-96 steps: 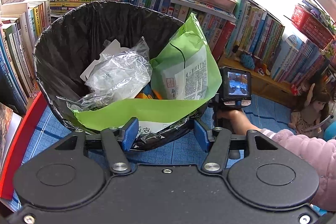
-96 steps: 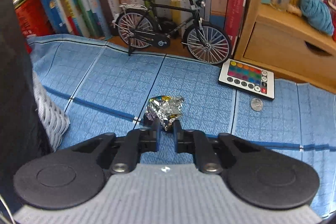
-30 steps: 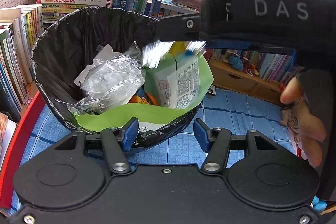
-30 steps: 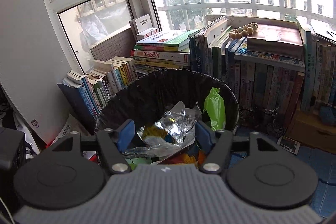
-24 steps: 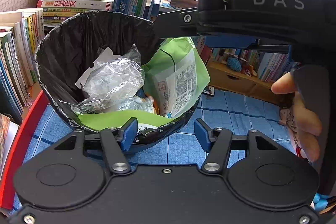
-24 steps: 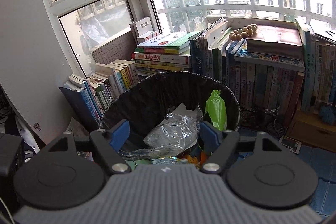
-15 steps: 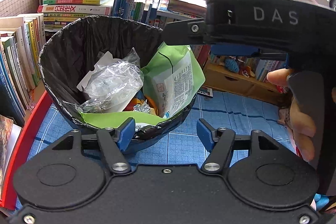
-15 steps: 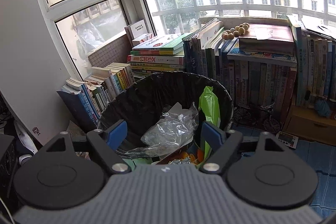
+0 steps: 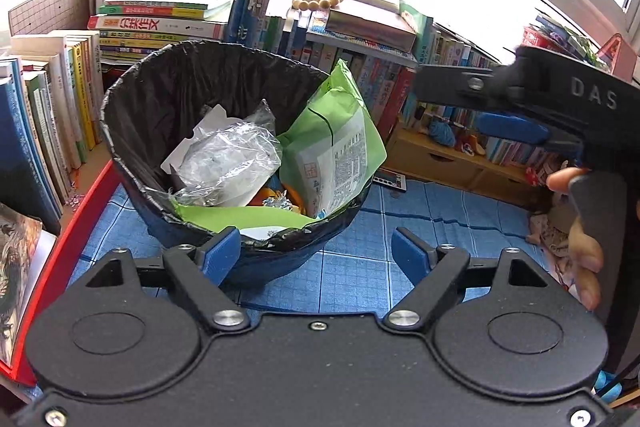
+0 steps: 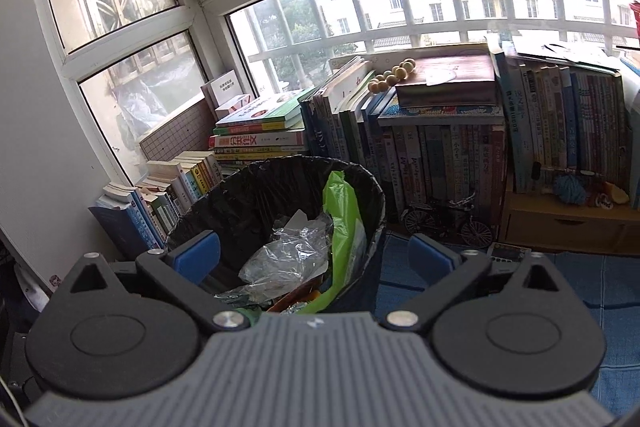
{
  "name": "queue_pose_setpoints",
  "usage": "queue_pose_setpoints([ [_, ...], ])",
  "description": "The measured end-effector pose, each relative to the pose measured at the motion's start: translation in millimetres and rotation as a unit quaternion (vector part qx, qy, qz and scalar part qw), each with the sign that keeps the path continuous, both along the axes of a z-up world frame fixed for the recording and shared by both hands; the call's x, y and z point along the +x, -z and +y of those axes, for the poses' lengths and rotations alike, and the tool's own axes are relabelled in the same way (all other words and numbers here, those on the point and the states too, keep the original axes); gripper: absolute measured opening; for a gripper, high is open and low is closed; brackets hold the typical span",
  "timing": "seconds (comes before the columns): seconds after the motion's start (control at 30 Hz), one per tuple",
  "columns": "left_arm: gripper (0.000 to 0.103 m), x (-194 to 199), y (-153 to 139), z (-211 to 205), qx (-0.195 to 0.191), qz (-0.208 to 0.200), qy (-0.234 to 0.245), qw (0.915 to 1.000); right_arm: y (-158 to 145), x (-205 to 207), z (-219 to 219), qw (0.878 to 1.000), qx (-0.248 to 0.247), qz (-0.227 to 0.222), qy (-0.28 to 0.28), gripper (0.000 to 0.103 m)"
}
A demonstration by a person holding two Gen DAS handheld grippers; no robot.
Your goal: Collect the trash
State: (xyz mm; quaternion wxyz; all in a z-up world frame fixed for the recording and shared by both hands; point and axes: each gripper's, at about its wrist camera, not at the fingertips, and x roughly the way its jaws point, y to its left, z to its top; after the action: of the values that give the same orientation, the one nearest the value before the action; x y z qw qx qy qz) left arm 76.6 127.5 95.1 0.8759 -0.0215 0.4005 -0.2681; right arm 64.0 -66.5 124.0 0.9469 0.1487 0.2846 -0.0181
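The trash bin (image 9: pixel 132 79) with a black liner stands on the blue mat. It holds a green bag (image 9: pixel 340 131), crumpled clear plastic (image 9: pixel 228 155) and a small foil wad (image 9: pixel 276 202). My left gripper (image 9: pixel 316 251) is just before the bin's near rim. Its jaws are opening; the left pad is beside the rim and nothing is pressed between the pads. My right gripper (image 10: pixel 314 253) looks down at the bin (image 10: pixel 360 179) from above and to the right, its jaws opening wide and empty. A hand (image 9: pixel 584 251) holds it at the right of the left wrist view.
Rows of books (image 10: pixel 440 155) line the window wall behind and to the left of the bin. A model bicycle (image 10: pixel 444 223), a remote (image 9: pixel 390 181) and a wooden drawer unit (image 9: pixel 448 163) lie to its right. A red edge (image 9: pixel 52 255) borders the mat (image 9: pixel 360 267) on the left.
The foil wad has dropped from my right gripper into the bin. The right gripper has opened wider and drawn off to the right. The left jaws have spread and backed off from the rim.
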Motion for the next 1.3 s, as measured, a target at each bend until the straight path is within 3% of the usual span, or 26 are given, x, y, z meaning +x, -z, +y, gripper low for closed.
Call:
queue_pose_setpoints([
  [0.4,0.093,-9.2,-7.8,5.7,0.01,-0.022,-0.021,0.9995,12.6,-34.0,-12.7,0.998,-0.018,0.002,0.06,0.103],
  [0.77,0.093,-12.3,-4.3,7.1,0.027,-0.029,-0.035,0.9986,34.5,-53.5,-10.8,0.996,-0.031,0.019,0.081,0.103],
  [1.13,0.093,-13.6,1.5,11.2,0.035,-0.027,-0.048,0.9979,52.0,-63.9,-15.1,0.994,-0.01,0.036,0.103,0.103],
  [1.3,0.095,-17.3,2.1,12.0,0.048,-0.04,-0.053,0.9966,56.5,-65.1,-8.7,0.993,-0.025,0.061,0.095,0.103],
])
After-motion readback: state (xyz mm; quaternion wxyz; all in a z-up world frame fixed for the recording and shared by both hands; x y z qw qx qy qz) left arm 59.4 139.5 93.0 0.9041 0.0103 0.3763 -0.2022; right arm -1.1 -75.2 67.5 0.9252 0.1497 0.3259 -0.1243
